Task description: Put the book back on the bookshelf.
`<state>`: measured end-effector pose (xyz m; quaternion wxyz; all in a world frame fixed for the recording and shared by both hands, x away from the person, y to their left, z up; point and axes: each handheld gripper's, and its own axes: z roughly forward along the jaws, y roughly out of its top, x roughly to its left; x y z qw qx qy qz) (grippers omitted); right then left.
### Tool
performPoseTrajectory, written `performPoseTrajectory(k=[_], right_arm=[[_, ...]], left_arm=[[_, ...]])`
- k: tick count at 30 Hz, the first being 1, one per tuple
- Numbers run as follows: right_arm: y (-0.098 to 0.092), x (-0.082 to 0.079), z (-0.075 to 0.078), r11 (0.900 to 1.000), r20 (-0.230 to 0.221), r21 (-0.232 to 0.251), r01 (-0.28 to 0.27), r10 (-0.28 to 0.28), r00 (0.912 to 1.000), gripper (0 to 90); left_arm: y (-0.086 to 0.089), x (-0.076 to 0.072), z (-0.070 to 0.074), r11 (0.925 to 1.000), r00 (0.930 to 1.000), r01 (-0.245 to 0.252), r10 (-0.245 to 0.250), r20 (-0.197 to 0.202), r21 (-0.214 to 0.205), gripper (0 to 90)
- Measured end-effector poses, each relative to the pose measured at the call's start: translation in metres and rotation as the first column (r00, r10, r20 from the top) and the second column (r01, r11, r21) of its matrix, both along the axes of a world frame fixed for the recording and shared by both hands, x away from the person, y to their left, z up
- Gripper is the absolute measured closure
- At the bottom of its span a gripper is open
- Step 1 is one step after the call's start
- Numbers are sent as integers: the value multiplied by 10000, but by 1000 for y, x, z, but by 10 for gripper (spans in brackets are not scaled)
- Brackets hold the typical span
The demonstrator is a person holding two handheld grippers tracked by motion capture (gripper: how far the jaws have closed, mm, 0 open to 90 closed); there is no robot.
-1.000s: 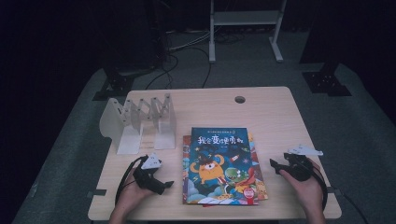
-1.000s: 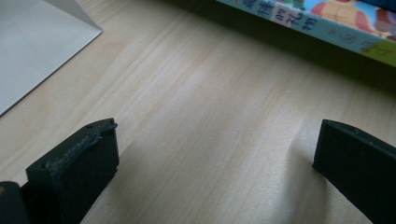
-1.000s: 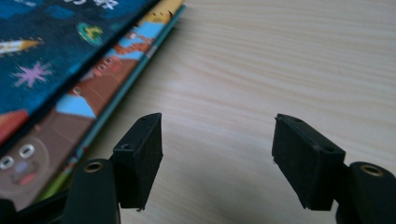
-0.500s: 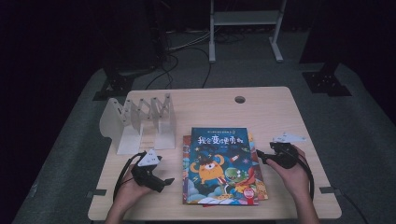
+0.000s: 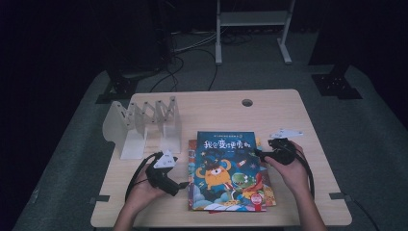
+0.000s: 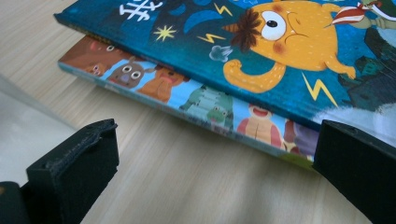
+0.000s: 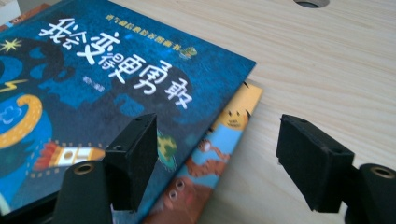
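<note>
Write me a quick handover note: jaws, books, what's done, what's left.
Left gripper: jaws wide open, nothing between them, at the left edge of the stack.
Right gripper: jaws have just been opening, empty, at the stack's right edge near the top corner.
Blue book lies on a second book, flat on the table. The rack stands at the left with no book in it.
Done: nothing lifted yet.
Left: probably grasp the blue book and slot it into the rack.

Both grippers [image 5: 180, 185] [image 5: 259, 154] low, jaws apart.
</note>
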<state>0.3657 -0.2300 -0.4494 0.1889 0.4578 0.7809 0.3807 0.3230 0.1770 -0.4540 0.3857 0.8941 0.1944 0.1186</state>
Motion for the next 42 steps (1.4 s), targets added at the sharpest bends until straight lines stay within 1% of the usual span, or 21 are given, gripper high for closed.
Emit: performPoseTrajectory(k=[1,5,7,12,15,16,19,20,22,23,26,29,30,32,33,35,37,39,40,41,42], right_arm=[[2,2,0,10000,-23,-8,-13,13,10000,280],[7,9,-1,10000,-61,11,-78,78,10000,279],[10,14,-2,9999,-167,-85,-120,118,9998,277],[14,22,-4,9999,-260,-106,-135,132,9996,279],[15,25,-5,9997,-302,-139,-185,180,9994,279],[17,28,-6,9996,-341,-147,-235,230,9992,279],[18,31,-7,9996,-423,-158,-217,210,9989,278],[19,34,-8,9995,-456,-210,-228,218,9987,278],[19,35,-8,9995,-509,-211,-227,216,9985,278],[20,39,-9,9995,-599,-226,-234,220,9980,277],[20,42,-10,9991,-625,-306,-286,267,9977,274],[20,47,-11,9991,-657,-261,-324,306,9974,276],[20,50,-11,9993,-713,-143,-355,344,9969,282],[21,51,-11,9994,-769,-71,-350,343,9964,283],[22,53,-13,9986,-867,173,-510,523,9949,294],[23,53,-13,9983,-889,200,-542,558,9945,280],[25,54,-13,9981,-907,99,-601,607,9940,280],[26,54,-12,9978,-930,122,-645,654,9935,281],[29,55,-13,9962,-944,138,-865,875,9917,283],[31,55,-13,9954,-954,174,-940,953,9909,283],[33,55,-13,9942,-966,186,-1057,1070,9895,284]], left_arm=[[-2,1,0,9999,10000,85,-85,3,102,0],[-11,4,-3,9998,9998,211,-211,0,75,0],[-17,6,-5,9990,9993,367,-367,2,258,0],[-19,7,-6,9986,9990,450,-450,-2,276,0],[-22,7,-4,9977,9987,505,-510,91,460,0],[-25,6,-4,9968,9980,625,-630,94,499,0],[-31,5,-5,9958,9966,817,-818,22,425,0],[-38,4,-5,9948,9955,949,-950,1,380,0],[-41,3,-5,9945,9951,984,-985,9,357,0],[-46,2,-6,9938,9943,1069,-1069,-21,319,0],[-51,1,-6,9934,9938,1109,-1108,-51,284,0],[-55,0,-7,9934,9937,1121,-1120,-52,232,0],[-56,0,-7,9931,9934,1145,-1144,-72,236,0],[-55,0,-7,9938,9939,1097,-1094,-123,198,0],[-54,0,-7,9942,9944,1055,-1053,-123,191,0],[-52,1,-6,9948,9948,1008,-1007,-123,138,0],[-45,3,-4,9966,9965,823,-824,-133,-60,0],[-42,4,-3,9972,9972,739,-740,-114,-94,0],[-38,5,-3,9980,9981,605,-607,-97,-155,0],[-36,6,-2,9984,9986,521,-523,-101,-206,0],[-30,7,-1,9992,9994,348,-349,-74,-183,0]])
